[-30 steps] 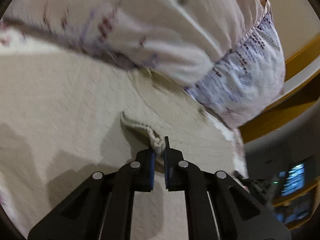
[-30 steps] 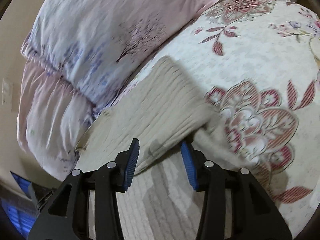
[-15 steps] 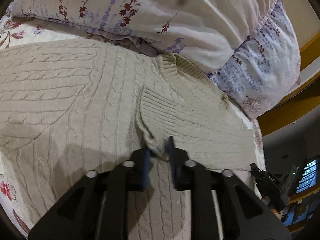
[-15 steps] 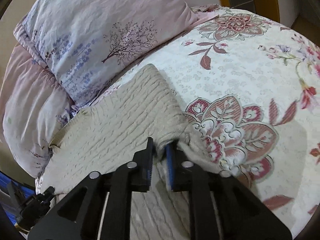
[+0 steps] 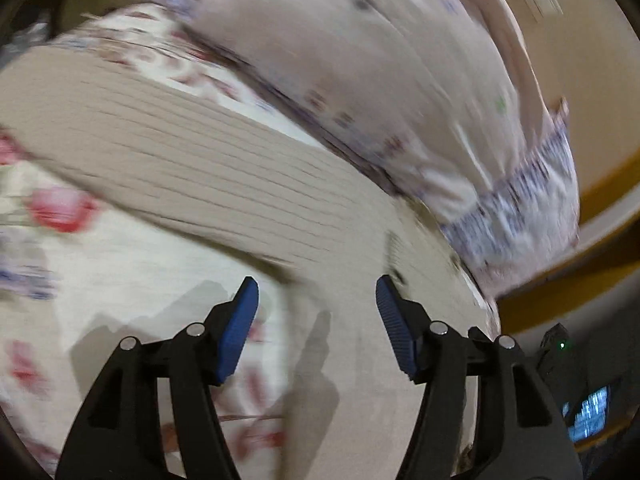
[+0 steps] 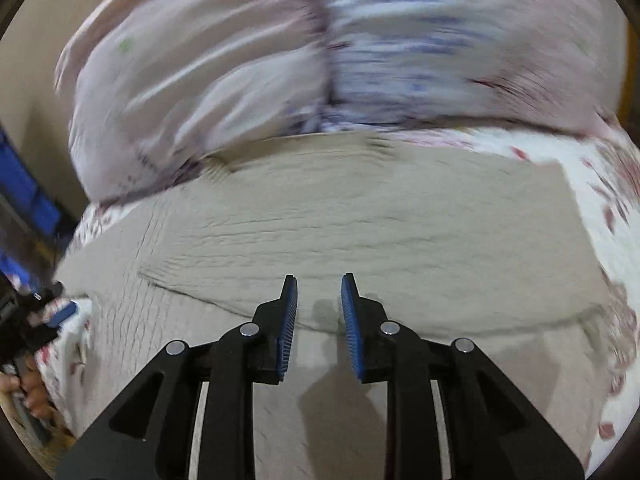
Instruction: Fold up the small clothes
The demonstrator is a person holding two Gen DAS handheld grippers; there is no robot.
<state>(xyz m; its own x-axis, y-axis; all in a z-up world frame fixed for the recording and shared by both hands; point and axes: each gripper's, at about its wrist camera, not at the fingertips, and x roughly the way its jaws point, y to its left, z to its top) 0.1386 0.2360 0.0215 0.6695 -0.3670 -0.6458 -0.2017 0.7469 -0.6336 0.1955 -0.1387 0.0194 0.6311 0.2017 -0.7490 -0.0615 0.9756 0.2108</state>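
Left gripper (image 5: 316, 298) fingers spread wide, blue pads (image 5: 236, 330) bare, nothing btwn them. Under & ahead of the tips: beige knit sweater (image 5: 208, 172), lying flat, ribbed band running off to the left; everything motion-blurred. Left of the fingers, floral bedspread (image 5: 132, 264), white w/ red blooms. Beyond the sweater, pale pink-lilac pillows (image 5: 380, 80) piled up; past those to the right, yellow-wood bed frame (image 5: 600, 196) & beige wall. Low right of the fingers, a dark corner w/ a lit screen (image 5: 588, 412).

Right gripper (image 6: 319, 294) fingers parted only a narrow gap, pads empty, hovering over the sweater (image 6: 360, 216), which spreads flat ahead, a fold edge crossing just beyond the tips. Bedspread (image 6: 600, 184) shows right of the fingers, pillows (image 6: 320, 52) straight ahead behind the knit, blurred. Far left, a hand (image 6: 34, 396) on black gear at the bed edge
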